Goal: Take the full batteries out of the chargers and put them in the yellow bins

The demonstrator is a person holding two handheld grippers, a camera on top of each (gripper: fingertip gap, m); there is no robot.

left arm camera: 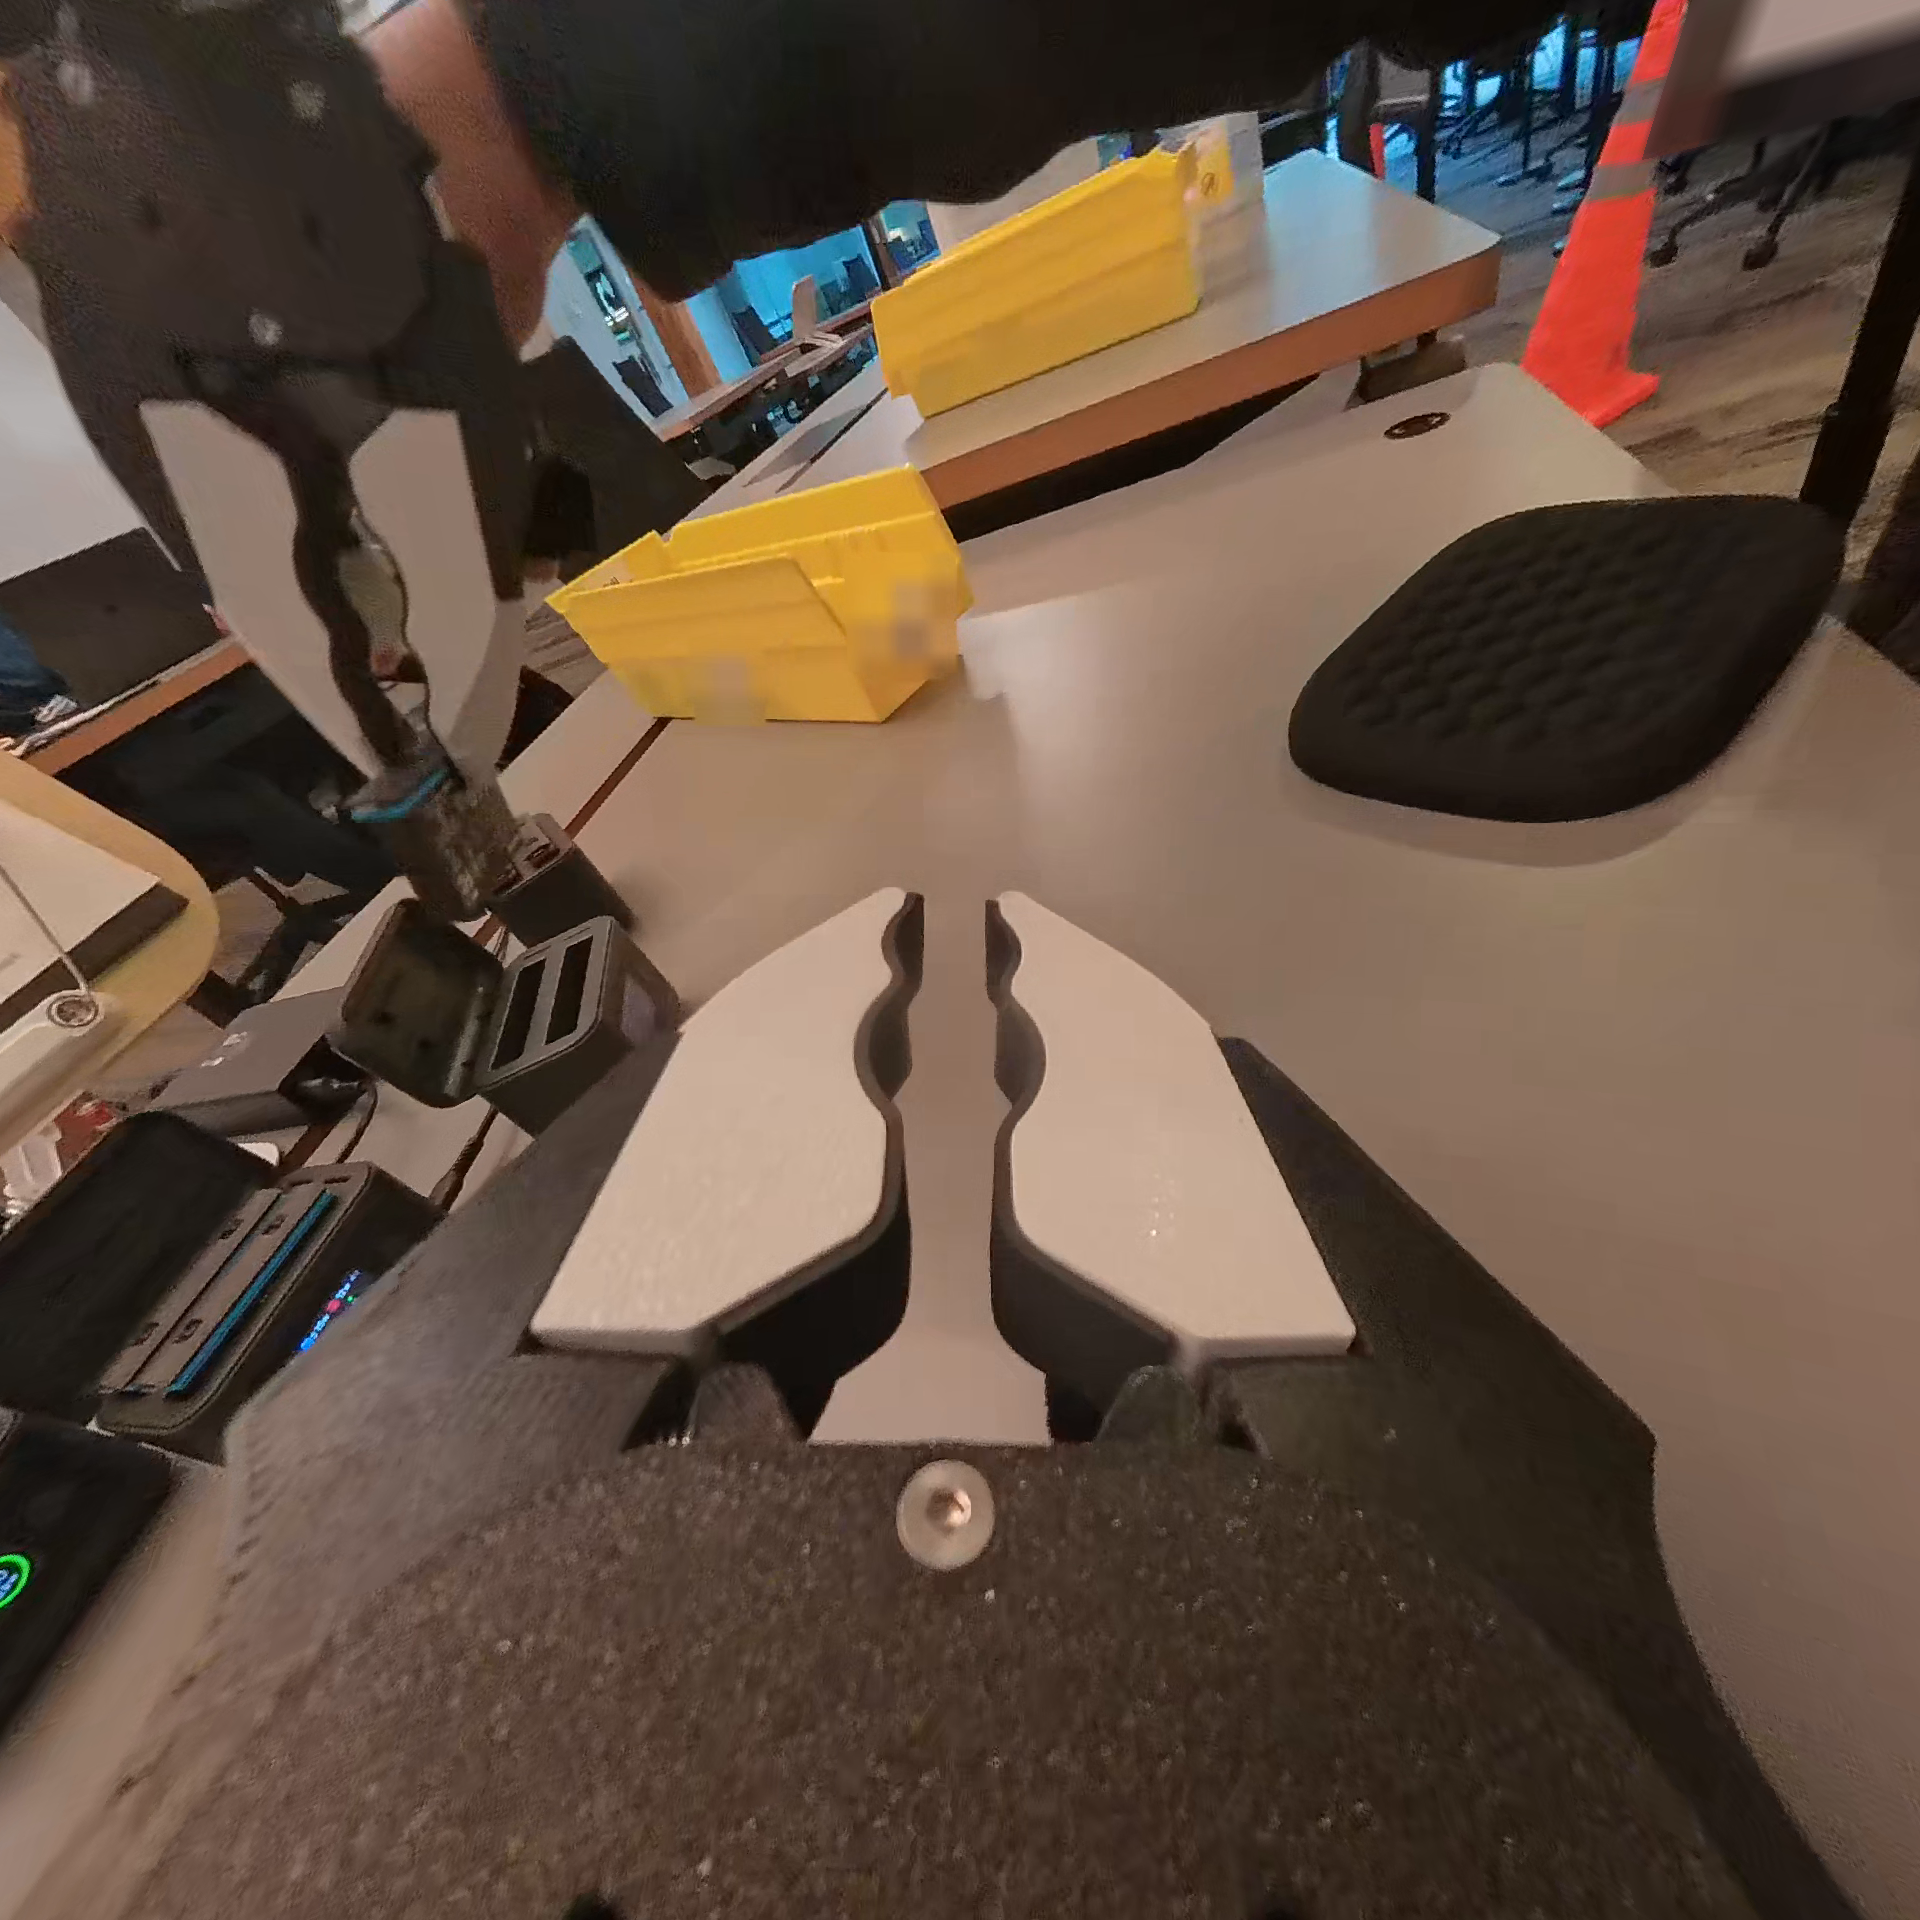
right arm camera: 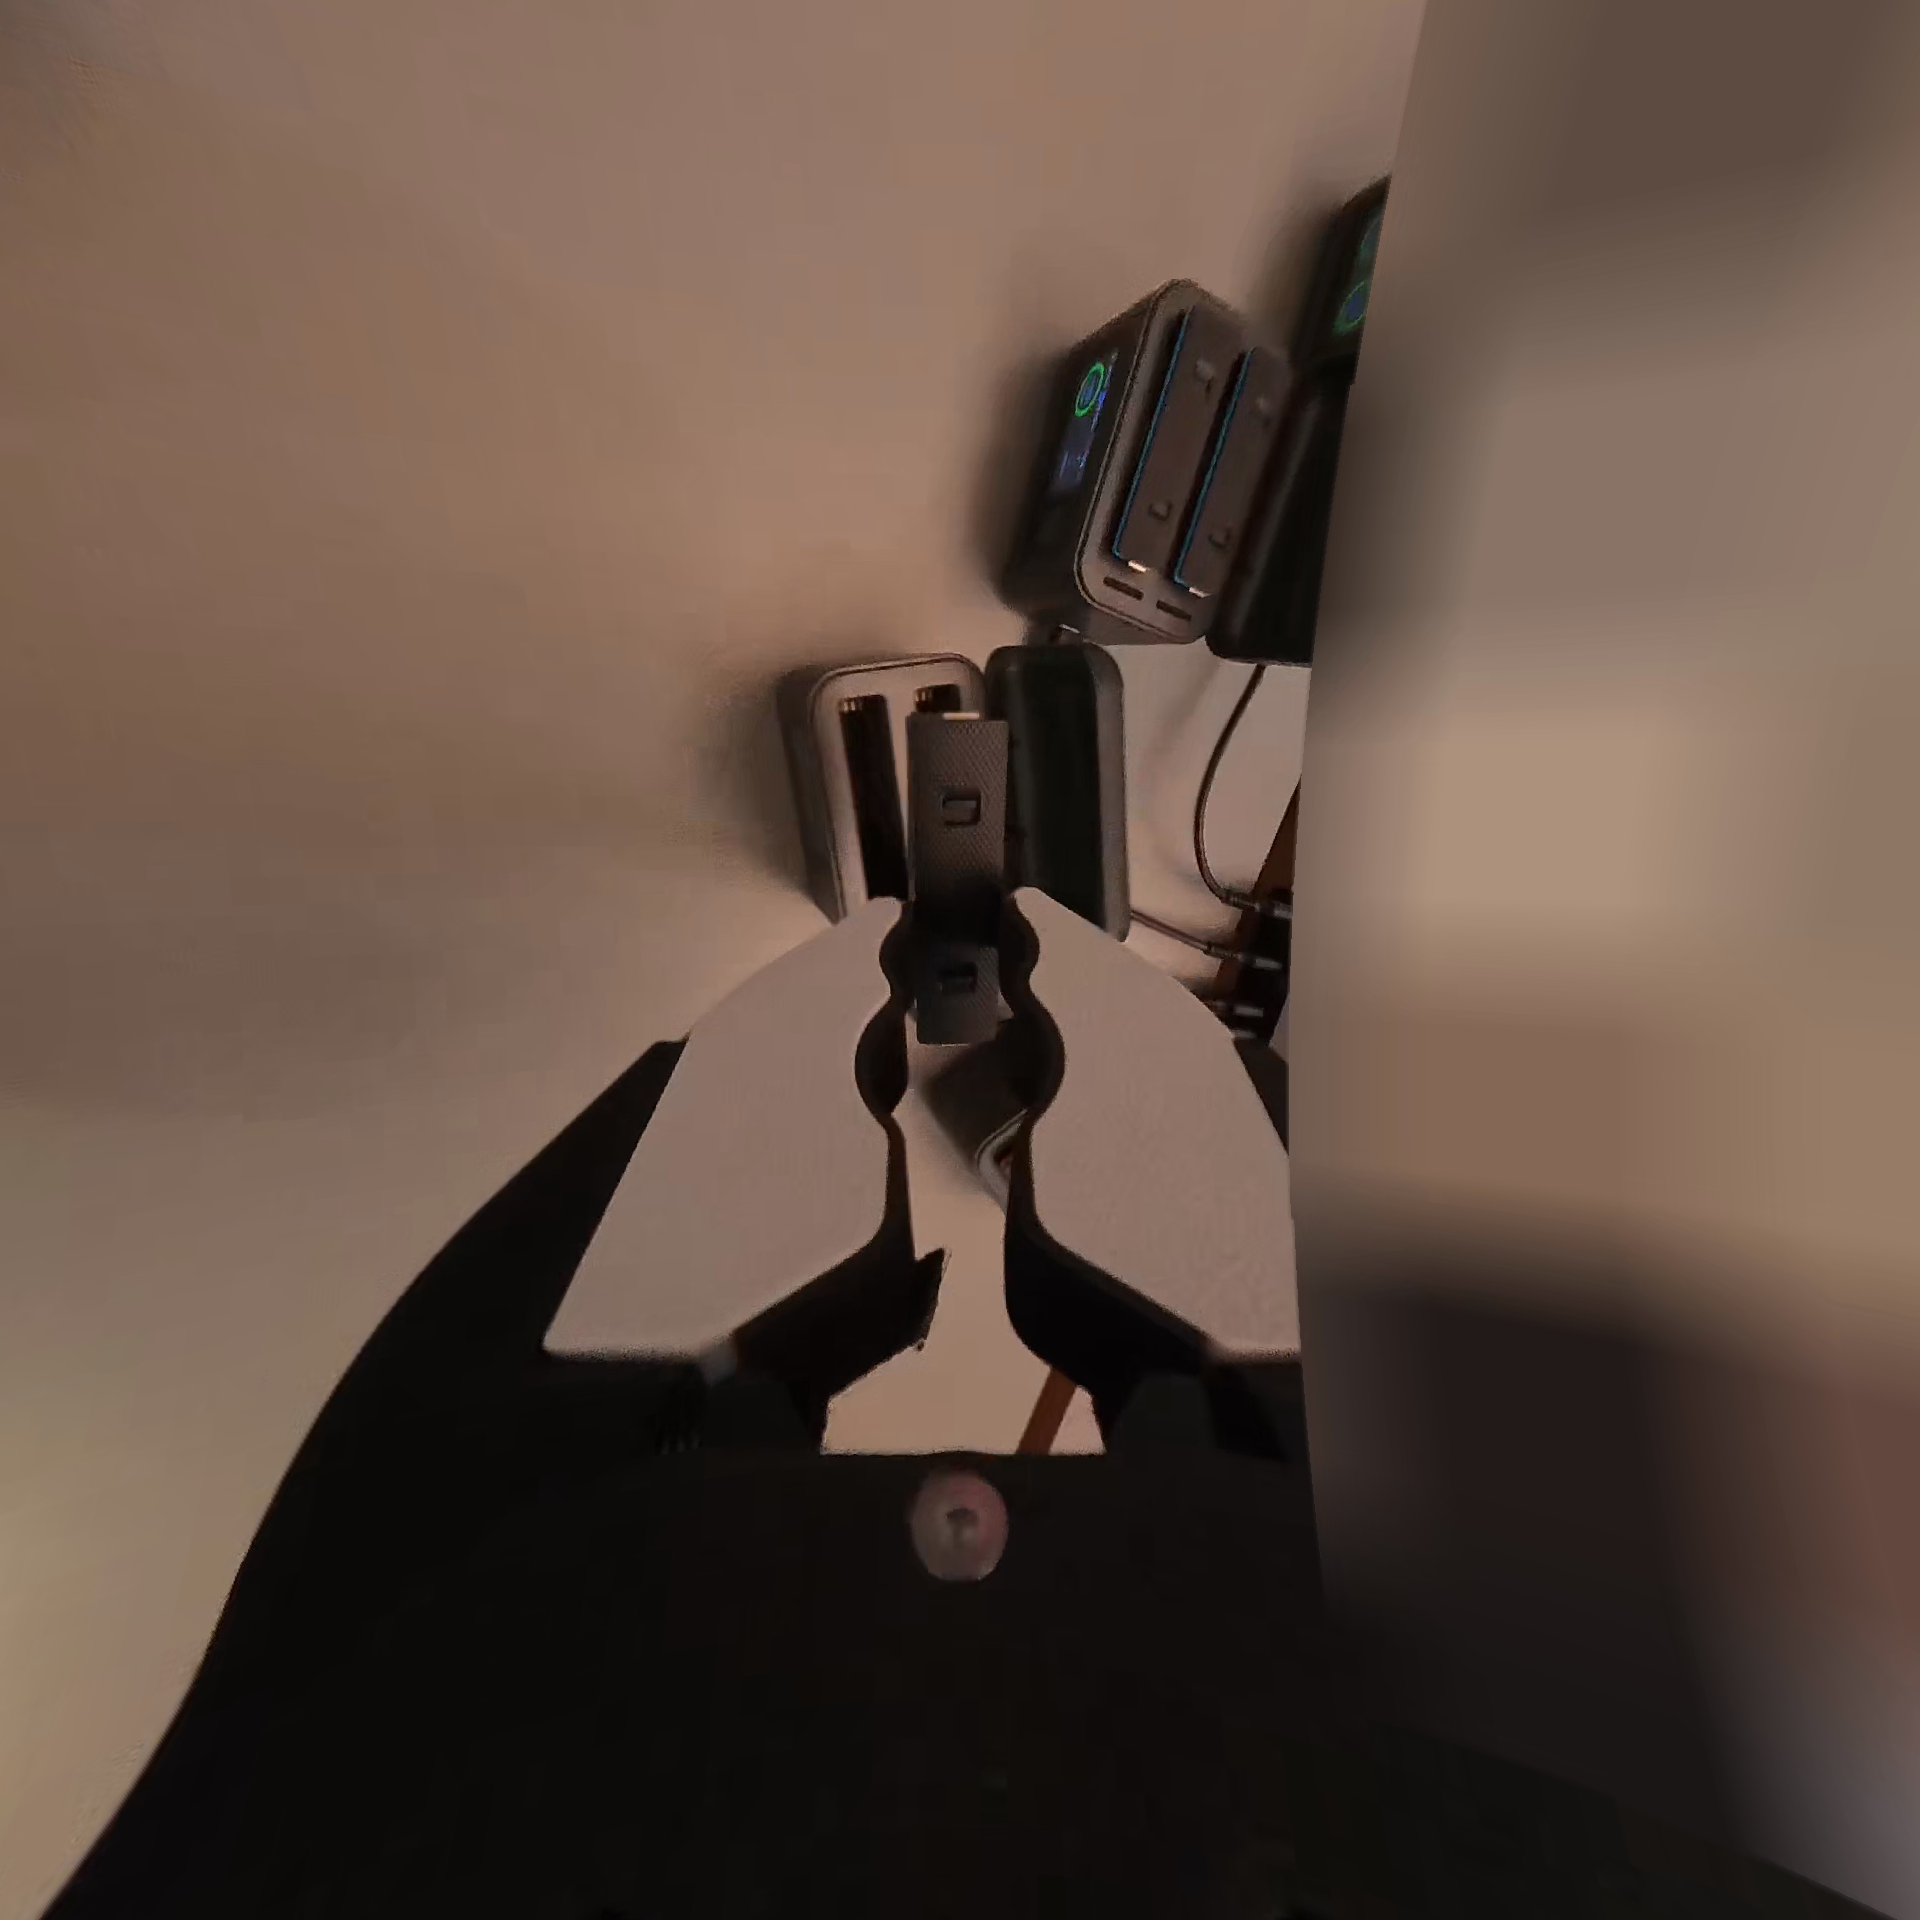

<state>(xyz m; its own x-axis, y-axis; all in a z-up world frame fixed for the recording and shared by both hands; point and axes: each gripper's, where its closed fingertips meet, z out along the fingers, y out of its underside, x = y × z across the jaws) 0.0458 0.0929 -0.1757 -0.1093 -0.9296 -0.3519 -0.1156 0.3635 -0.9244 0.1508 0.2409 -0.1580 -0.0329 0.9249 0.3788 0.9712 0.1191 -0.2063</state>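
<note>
Left wrist view was bright, evenly lit, edges fisheye-bent, right wrist view was dim, warm, blurred right of the charger (right arm camera: 1164,468).

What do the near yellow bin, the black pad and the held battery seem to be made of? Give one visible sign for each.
Bin: likely moulded plastic, from its even colour, ribbed walls and faint sheen.
Pad: probably foam or rubber, matte, with a dimpled surface and rounded edges.
Battery, in the right gripper: apparently hard plastic with a fine textured, matte shell.

Table (left arm camera: 1195,935): smooth matt grey laminate. Yellow bins (left arm camera: 790,634): glossy ribbed plastic. Fingers (left arm camera: 748,1143): matt white plastic, finely textured. Battery (right arm camera: 956,821): black, knurled plastic casing. Pad (left arm camera: 1569,655) beside the bins: dimpled black fabric.
</note>
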